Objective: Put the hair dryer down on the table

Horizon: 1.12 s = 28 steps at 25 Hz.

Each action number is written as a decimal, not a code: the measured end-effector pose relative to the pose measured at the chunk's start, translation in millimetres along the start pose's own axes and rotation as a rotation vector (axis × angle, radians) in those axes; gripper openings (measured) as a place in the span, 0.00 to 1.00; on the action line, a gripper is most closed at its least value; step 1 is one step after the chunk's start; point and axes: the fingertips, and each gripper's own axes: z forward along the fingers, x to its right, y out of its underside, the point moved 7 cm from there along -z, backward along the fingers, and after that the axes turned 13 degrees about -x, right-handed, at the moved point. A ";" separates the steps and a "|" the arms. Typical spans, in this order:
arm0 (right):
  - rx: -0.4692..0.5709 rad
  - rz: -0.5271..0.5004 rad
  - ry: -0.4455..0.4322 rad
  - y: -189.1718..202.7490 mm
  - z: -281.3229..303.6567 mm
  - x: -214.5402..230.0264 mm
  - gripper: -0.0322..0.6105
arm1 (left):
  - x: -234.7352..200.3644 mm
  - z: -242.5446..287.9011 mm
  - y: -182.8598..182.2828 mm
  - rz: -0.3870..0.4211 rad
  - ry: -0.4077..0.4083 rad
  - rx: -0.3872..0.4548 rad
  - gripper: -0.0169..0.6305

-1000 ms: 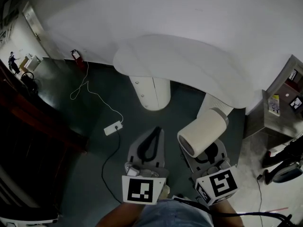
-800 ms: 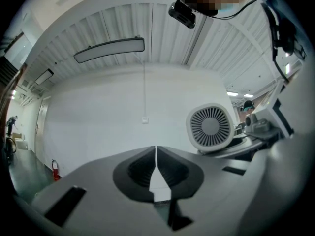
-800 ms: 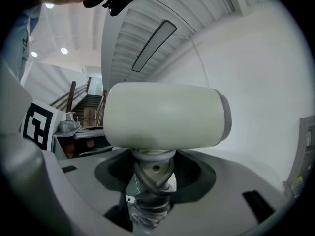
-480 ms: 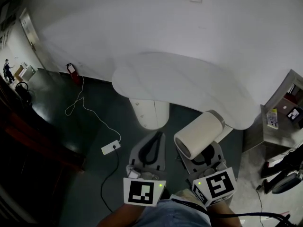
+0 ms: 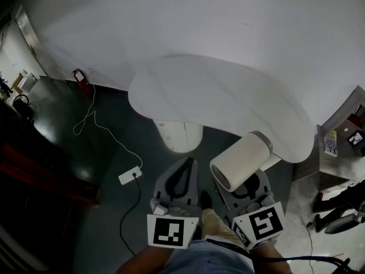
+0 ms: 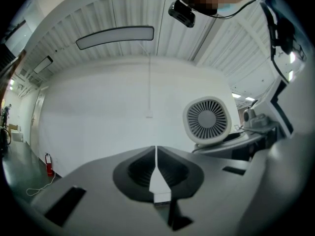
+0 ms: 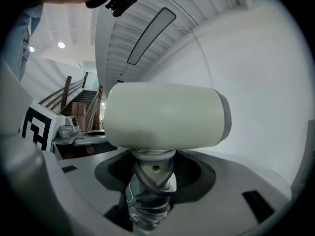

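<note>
With the carry under way, the right gripper [image 5: 249, 188] has its fingers clamped on the hair dryer [image 5: 242, 162] just off the table's [image 5: 217, 96] near edge, the left gripper [image 5: 186, 165] pressed closed and empty; next it likely needs moving forward, then lowering.

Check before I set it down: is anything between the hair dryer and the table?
Nothing visible. The hair dryer, gripped by the right tool, hangs near the front edge of the white table, whose top shows no objects.
</note>
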 end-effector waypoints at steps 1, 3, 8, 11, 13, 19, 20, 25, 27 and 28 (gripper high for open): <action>-0.006 0.001 -0.004 -1.4 8.7 5.7 0.40 | -4.1 9.2 -0.9 -0.003 -0.003 -0.007 0.05; -0.018 0.007 -0.013 -5.5 28.0 17.1 0.40 | -13.9 27.7 -4.1 -0.006 -0.008 -0.015 0.05; -0.027 0.022 -0.033 -16.2 73.9 50.9 0.40 | -37.1 79.0 -11.5 -0.004 -0.033 -0.048 0.05; -0.042 0.035 -0.050 -20.7 100.1 76.6 0.40 | -46.9 111.6 -19.4 -0.001 -0.053 -0.061 0.05; -0.048 0.036 -0.059 -26.6 117.1 93.8 0.40 | -53.0 132.6 -26.7 0.002 -0.066 -0.063 0.05; -0.031 0.013 -0.095 -47.3 159.6 133.1 0.40 | -67.8 182.8 -45.7 0.011 -0.102 -0.048 0.05; -0.027 0.007 -0.099 -50.6 165.1 138.5 0.40 | -69.8 189.4 -49.1 0.012 -0.108 -0.040 0.05; -0.007 -0.013 -0.110 -63.8 186.8 163.0 0.40 | -74.9 213.7 -64.8 0.026 -0.134 -0.007 0.05; -0.001 -0.016 -0.116 -68.1 195.7 165.8 0.40 | -81.8 219.2 -67.3 0.025 -0.143 -0.004 0.05; 0.000 -0.020 -0.118 -70.2 200.5 166.0 0.40 | -85.9 221.6 -68.1 0.023 -0.148 0.000 0.05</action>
